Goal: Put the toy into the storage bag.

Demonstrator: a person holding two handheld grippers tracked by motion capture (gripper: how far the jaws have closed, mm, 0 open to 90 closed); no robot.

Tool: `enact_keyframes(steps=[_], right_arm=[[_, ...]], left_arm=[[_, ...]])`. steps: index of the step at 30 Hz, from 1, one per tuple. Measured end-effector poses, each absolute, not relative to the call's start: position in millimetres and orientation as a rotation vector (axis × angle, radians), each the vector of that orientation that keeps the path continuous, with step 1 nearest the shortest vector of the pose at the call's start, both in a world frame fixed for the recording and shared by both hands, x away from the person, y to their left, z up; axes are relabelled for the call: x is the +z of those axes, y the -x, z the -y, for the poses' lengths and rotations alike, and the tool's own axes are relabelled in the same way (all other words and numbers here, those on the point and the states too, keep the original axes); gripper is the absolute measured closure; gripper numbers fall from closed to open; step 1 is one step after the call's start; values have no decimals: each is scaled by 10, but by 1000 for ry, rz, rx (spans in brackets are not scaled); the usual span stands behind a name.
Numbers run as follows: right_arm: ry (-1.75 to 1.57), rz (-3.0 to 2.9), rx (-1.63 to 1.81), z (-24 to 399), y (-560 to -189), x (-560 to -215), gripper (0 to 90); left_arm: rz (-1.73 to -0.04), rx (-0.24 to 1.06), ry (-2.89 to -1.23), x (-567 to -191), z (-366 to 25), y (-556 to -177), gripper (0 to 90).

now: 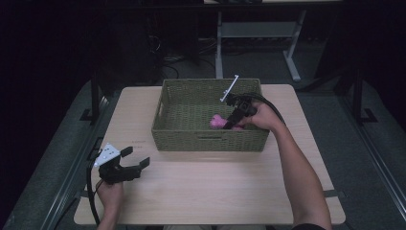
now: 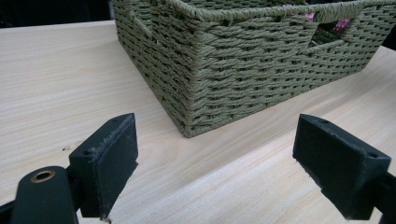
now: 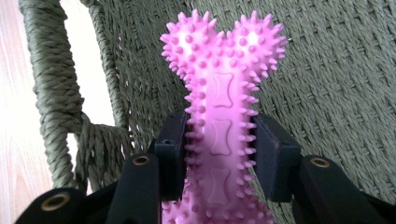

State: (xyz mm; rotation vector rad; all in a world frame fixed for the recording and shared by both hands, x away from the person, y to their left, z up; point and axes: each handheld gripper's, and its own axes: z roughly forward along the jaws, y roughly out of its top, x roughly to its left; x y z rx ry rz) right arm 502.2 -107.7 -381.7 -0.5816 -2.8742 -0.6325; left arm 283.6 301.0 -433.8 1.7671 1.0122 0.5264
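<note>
Your right gripper [image 3: 219,154] clamps the pink spiky bone toy [image 3: 222,93] inside the woven basket [image 1: 210,136]; whether you're placing or removing it is unclear. Your left gripper [image 2: 215,158] idles, jaws apart.

overhead forward-down; gripper views close; share basket [image 1: 209,136]

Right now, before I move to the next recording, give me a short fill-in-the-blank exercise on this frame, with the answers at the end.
1. The right gripper is shut on a spiky toy bone whose colour is ____.
2. That toy is held inside the woven ____, above its floor.
3. The left gripper has its jaws ____, with nothing between them.
4. The left gripper sits over the wooden ____, near a basket corner.

Answers: pink; basket; open; table
</note>
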Motion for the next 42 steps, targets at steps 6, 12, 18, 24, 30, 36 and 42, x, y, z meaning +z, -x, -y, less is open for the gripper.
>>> enact_keyframes(steps=[6, 12, 18, 24, 30, 36, 42], right_arm=[[580, 2870, -631, 1044, -5027, -3837, 571], [573, 2871, -616, 1009, -5012, -3850, 571], [585, 2871, -613, 1027, -5019, -3858, 558], [615, 2865, -659, 1081, -5011, -3796, 542], [625, 2873, -673, 1100, -4991, -3747, 509], [642, 2868, -671, 1116, -4985, -3733, 484], [669, 2858, -704, 1158, -4970, -3673, 444]], left_arm=[[-1014, 527, -1759, -4332, -3023, -2829, 136], [-1012, 526, -1756, -4330, -3016, -2825, 136], [-1013, 524, -1759, -4331, -3016, -2827, 136], [-1012, 525, -1759, -4331, -3013, -2826, 136], [-1011, 522, -1759, -4332, -3011, -2827, 136], [-1014, 524, -1761, -4335, -3015, -2832, 136], [-1014, 527, -1760, -4334, -3012, -2830, 136]])
